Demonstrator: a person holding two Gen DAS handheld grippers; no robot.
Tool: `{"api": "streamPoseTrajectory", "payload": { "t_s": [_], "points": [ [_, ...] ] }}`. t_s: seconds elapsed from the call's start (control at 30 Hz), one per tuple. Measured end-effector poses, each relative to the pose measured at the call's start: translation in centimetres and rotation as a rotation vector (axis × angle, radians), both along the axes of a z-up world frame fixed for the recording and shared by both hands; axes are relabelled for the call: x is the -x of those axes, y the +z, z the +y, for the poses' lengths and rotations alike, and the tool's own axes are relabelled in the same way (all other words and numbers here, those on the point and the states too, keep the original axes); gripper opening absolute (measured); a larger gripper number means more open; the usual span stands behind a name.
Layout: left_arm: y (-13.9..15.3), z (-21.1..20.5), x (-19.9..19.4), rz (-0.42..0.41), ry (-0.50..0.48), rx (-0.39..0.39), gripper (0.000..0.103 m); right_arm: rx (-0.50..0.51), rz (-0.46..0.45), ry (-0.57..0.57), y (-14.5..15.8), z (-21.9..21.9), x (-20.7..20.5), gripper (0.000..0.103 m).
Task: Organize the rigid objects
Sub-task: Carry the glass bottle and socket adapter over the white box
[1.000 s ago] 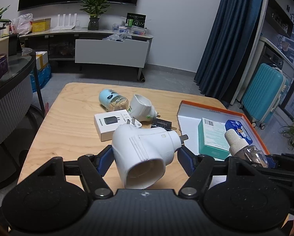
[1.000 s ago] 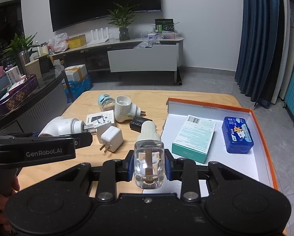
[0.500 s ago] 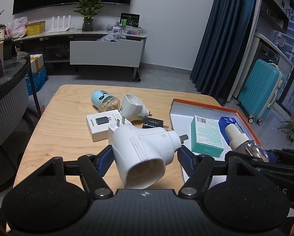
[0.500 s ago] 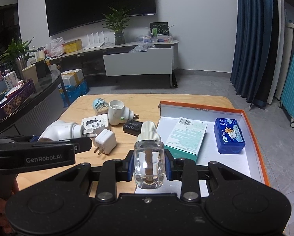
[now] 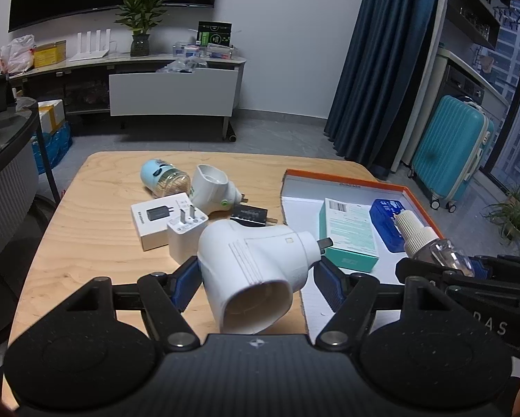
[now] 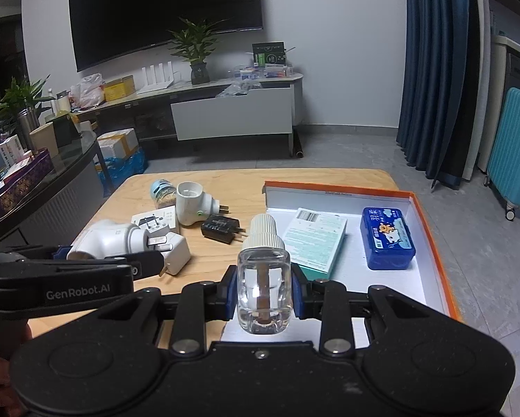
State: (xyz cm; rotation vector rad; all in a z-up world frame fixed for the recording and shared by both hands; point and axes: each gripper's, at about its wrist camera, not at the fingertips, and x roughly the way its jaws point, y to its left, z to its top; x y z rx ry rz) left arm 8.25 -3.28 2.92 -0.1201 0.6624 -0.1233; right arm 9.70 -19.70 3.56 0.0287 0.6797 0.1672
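The left gripper (image 5: 256,274) is pinching a white plastic plug-in vaporizer (image 5: 256,264), prongs pointing two o'clock, while the right gripper (image 6: 264,295) is clamping a clear glass refill bottle (image 6: 264,288), ribbed cap pointing twelve o'clock.

L hand-held gripper (image 5: 256,274) half-spread & gripping; R hand-held gripper (image 6: 263,293) clamped tight.

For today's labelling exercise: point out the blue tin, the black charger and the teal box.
blue tin (image 6: 387,238), right wrist view, lid centre.
black charger (image 6: 220,228), right wrist view, top face.
teal box (image 5: 350,230), left wrist view, top face.
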Motion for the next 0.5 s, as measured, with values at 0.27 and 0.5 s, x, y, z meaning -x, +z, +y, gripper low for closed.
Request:
{"api": "streamPoseTrajectory", "payload": {
  "t_s": [0.27, 0.5],
  "points": [
    [-0.2, -1.2, -0.3, 0.004, -0.030, -0.003, 0.072, -0.001, -0.005, -0.030, 0.1, -1.4, 0.2, 0.037],
    [-0.2, -2.1, -0.5, 0.005, -0.057, -0.010, 0.072, -0.002, -0.008, -0.053, 0.2, -2.4, 0.5, 0.037]
  ]
}}
